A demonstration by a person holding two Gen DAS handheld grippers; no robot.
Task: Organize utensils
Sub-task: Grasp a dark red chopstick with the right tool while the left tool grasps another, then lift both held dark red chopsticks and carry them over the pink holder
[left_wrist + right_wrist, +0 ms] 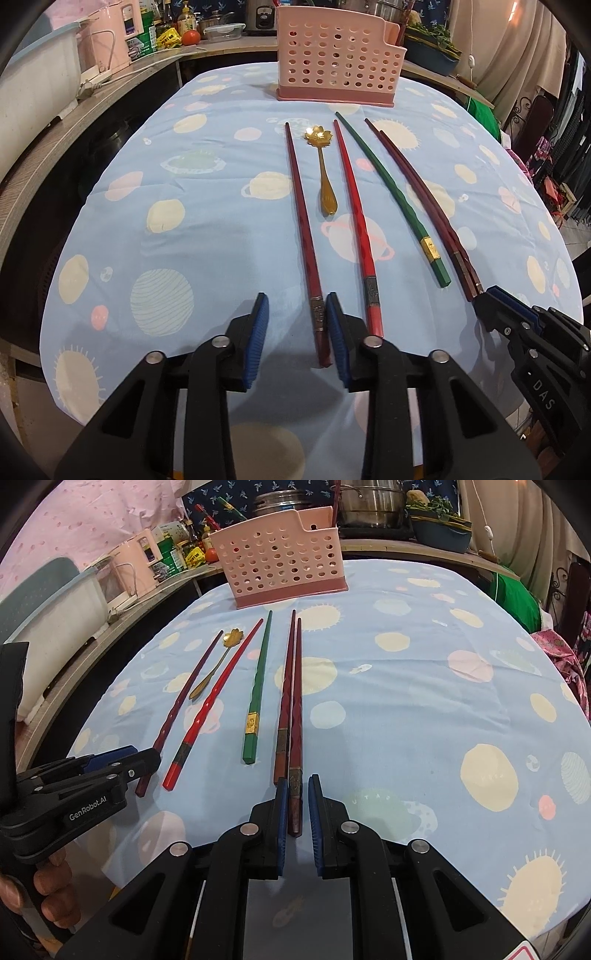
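Observation:
Several chopsticks and a gold flower spoon lie in a row on the blue planet tablecloth. My left gripper is open, low over the cloth; the near end of the leftmost dark red chopstick lies between its pads, against the right one. A bright red chopstick and a green one lie to its right. My right gripper is open, its pads on either side of the near end of a dark red chopstick pair. The pink perforated utensil holder stands at the table's far end.
A wooden counter with a pink appliance, bottles, a tomato and pots runs along the left and back. A green bag and clothes sit past the table's right edge. The holder also shows in the right wrist view.

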